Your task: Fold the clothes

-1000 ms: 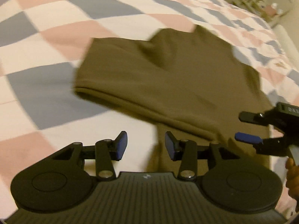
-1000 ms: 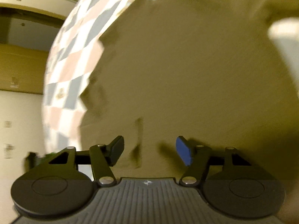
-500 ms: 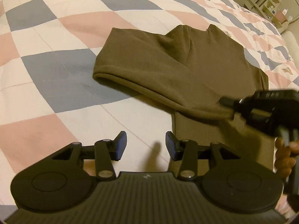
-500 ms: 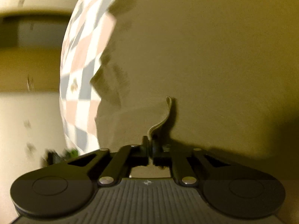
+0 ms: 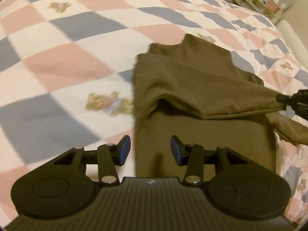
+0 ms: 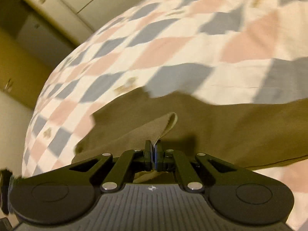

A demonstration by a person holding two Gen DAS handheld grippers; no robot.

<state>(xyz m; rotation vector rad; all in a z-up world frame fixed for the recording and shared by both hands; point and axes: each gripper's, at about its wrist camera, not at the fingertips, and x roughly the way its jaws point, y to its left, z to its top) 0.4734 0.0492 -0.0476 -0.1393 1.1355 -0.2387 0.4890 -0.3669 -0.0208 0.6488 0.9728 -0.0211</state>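
Pinching a fold of the olive garment point(image 6: 211, 132) at lower centre, the right gripper point(image 6: 153, 155) has its fingers fully closed on cloth. The left gripper point(image 5: 150, 150) hovers half open and empty, the garment's long axis running up-frame across the checked bed point(image 5: 67, 38).

Checkered quilted bed point(image 5: 80, 63) — an olive garment point(image 5: 192, 80) lies on it.

Warm, yellowish indoor light, fairly dim, tints both views. The checked bedspread point(image 5: 77, 61) smears with motion blur, worst in the right wrist view, and bulges under fisheye distortion with dark corners. Soft shadows lie on the brown garment point(image 5: 192, 80).
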